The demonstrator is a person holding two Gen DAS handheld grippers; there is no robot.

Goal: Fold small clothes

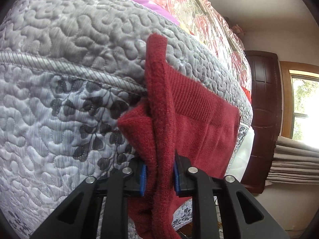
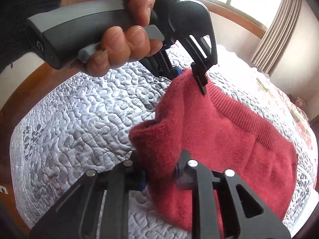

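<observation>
Red garment (image 2: pixel 229 131) pinched by both tools, quilted mattress (image 2: pixel 83 115)

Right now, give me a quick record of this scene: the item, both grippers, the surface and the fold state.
item: red sock, knit, ribbed cuff
left gripper: shut on sock, held by a hand
right gripper: shut on sock
surface: grey quilted mattress
sock position: lifted at both gripped ends, far part draped on the mattress
fold state: bunched, not yet a neat fold
background: window with curtain
</observation>
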